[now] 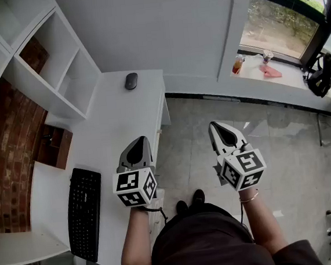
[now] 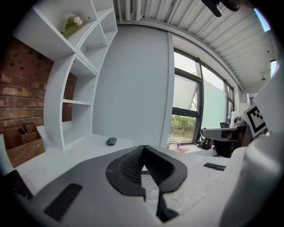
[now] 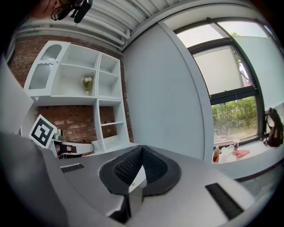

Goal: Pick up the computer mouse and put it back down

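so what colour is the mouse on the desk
The mouse is dark grey, nearly black. It shows best in the head view.

desk (image 1: 118,125): white, long | keyboard (image 1: 85,213): black, on desk's near end | shelves (image 1: 60,69): white, along desk's left side | wooden box (image 1: 53,147): at desk's left edge, by brick wall (image 1: 6,138) | windowsill (image 1: 291,79): right of desk's far end, bearing bottle (image 1: 238,65) | floor (image 1: 281,129): tiled, right of desk
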Demonstrator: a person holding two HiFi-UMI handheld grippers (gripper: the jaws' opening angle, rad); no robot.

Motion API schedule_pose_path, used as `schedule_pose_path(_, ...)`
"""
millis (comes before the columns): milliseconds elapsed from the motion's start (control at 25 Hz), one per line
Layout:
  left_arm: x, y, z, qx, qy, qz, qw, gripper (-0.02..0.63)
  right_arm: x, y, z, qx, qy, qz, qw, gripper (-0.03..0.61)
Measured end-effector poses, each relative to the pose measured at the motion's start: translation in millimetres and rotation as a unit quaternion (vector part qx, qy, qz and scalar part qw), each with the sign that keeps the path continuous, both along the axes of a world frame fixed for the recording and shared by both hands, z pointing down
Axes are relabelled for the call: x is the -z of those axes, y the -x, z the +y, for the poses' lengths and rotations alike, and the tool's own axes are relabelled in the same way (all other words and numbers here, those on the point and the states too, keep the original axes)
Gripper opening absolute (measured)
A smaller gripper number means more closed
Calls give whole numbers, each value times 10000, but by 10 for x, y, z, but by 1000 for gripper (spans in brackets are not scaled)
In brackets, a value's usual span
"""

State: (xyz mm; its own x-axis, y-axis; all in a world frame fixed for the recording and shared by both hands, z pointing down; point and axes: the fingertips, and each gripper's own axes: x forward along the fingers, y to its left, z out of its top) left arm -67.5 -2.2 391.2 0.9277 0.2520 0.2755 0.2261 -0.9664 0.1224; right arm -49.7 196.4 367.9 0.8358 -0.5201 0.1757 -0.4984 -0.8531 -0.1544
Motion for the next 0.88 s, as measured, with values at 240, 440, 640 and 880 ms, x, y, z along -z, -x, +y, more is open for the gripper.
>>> schedule_pose_path(240, 19, -30, 75, 29, 3, -29, 10000, 9, -8, 8, 26, 93, 69, -48, 9999, 3)
schedule_pose_path(440, 84, -113, 106, 78, -9, 50, 10000, 9, 9, -31, 44, 217, 2, 15, 9998, 3)
schedule_pose_path(640, 135, -145, 200, 67, 70, 96, 9999, 11, 27, -58, 121, 317, 31, 68, 9995, 3)
schedule_pose_path(880, 127, -182, 275, 126, 22, 85, 9999, 62, 57, -94, 200, 432, 39, 122, 9990, 4)
